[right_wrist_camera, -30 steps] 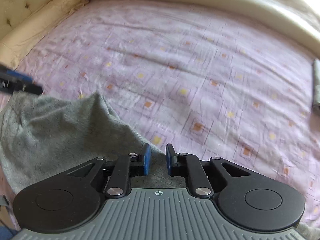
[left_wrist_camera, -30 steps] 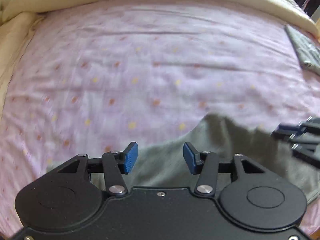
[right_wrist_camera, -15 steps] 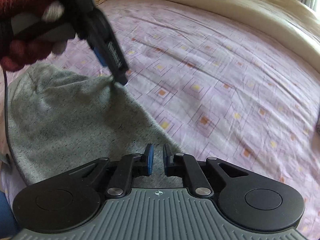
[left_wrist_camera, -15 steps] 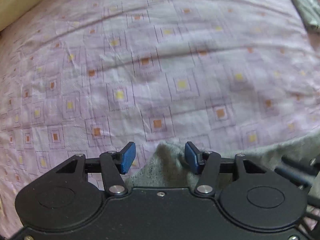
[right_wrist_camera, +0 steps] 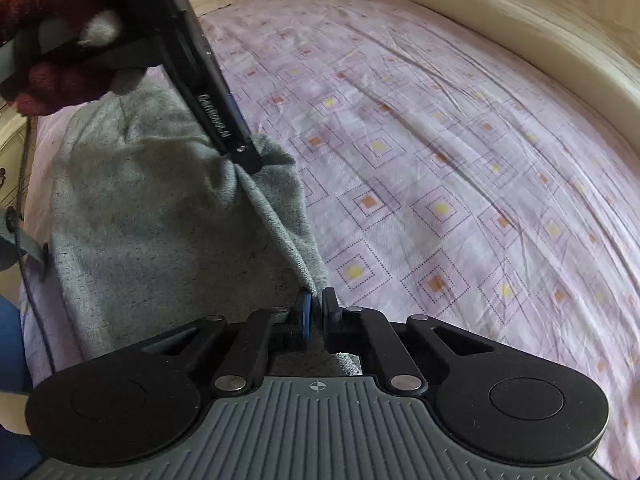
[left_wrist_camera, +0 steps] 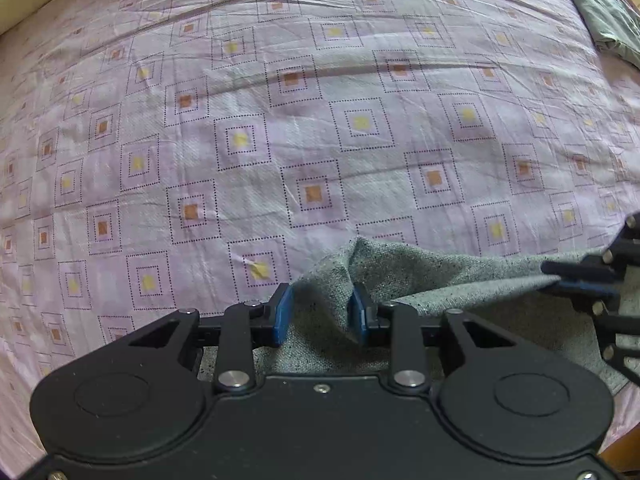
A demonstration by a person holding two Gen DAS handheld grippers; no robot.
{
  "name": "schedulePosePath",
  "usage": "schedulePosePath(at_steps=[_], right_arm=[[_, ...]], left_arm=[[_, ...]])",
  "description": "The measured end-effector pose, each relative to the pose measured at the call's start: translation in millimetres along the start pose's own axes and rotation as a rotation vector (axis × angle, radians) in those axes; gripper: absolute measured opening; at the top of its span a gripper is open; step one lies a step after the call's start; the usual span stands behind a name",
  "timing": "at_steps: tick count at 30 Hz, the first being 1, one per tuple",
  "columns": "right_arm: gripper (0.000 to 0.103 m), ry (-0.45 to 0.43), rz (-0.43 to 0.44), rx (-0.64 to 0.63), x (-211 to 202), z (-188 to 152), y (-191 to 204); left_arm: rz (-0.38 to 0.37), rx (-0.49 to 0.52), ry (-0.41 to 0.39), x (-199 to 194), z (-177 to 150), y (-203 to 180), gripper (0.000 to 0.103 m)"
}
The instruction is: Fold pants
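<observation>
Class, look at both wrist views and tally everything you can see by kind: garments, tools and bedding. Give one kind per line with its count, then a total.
Grey garments: 2, the pants under the tools and a folded grey item at the bed's far edge.
Tools: 2, left tool closing around a pants fold, right tool shut on the pants edge.
Patterned sheet: 1.
Total: 5.

Your left wrist cam looks straight down, close over the bed point(left_wrist_camera: 320, 120). Your right wrist cam angles down across it. Both views share the grey pants point(left_wrist_camera: 420, 276) and bedsheet point(right_wrist_camera: 440, 160).
</observation>
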State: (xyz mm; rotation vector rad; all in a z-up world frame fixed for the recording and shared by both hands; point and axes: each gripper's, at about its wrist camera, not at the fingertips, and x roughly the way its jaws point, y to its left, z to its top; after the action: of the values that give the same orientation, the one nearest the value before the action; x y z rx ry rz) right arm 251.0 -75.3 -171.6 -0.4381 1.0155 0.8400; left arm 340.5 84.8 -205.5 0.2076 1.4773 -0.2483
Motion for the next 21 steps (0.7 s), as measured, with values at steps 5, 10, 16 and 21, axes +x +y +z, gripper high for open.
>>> schedulePosePath(at_steps=[5, 10, 16, 21], right_arm=[[0.005, 0.033, 0.028, 0.004, 0.3, -16.2, 17.8], [0.013, 0.031, -0.131, 0.235, 28.4, -23.1, -32.4], [0.014, -0.098, -0.264, 0.451, -4.0, -23.4, -57.2], [0.014, -0.155, -0.096, 0.432, -13.4, -13.6, -22.4]], left_arm=[[0.036, -0.026, -0.033, -3.1, 13.8, 5.7, 0.041], [0.135, -0.074, -0.059, 12.2, 48.4, 9.4, 0.04], [0.129, -0.195, -0.136, -14.3, 61.6, 41.5, 0.04], [0.045, -0.189, -0.154, -36.6, 17.1, 39.2, 0.04]])
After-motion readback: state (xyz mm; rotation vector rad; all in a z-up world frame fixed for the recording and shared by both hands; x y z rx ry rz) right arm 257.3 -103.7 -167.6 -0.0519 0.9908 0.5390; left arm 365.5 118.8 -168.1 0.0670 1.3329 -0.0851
